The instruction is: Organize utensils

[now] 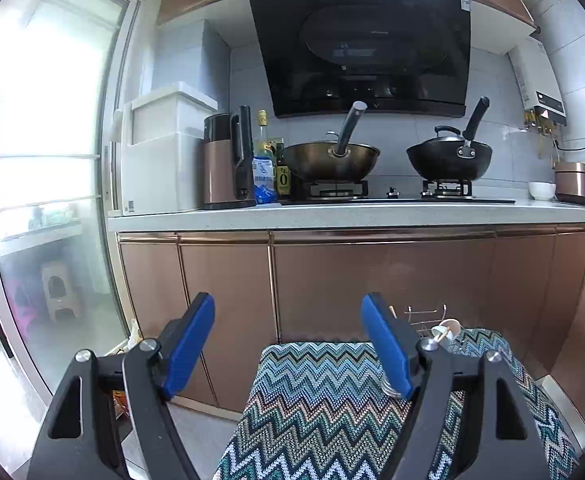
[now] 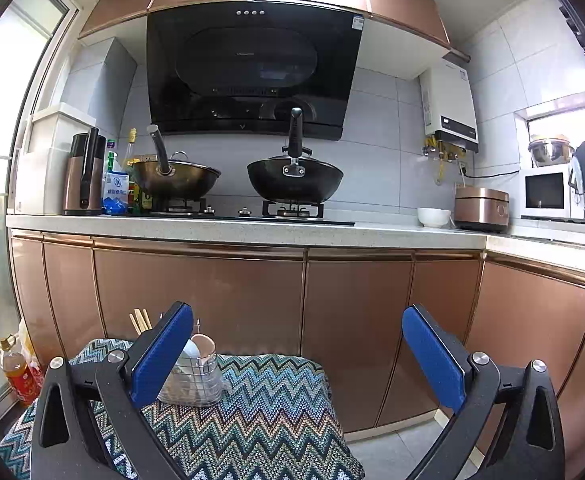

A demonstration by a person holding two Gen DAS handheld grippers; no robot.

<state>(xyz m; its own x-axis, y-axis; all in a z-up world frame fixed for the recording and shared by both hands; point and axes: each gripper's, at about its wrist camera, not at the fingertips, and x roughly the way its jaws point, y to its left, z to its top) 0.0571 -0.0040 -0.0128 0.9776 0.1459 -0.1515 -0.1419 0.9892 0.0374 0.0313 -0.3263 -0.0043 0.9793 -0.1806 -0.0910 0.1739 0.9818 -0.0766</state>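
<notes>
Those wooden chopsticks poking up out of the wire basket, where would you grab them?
I'd grip the chopsticks by their bare upper ends, coming down from above. They stand nearly upright, leaning a little, in the wire basket, whose mesh and a cup crowd their lower parts. Both the left gripper and right gripper are open.

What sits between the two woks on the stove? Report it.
In the right wrist view, only a small burner knob on the cooktop lies between the brown wok and black wok.
</notes>
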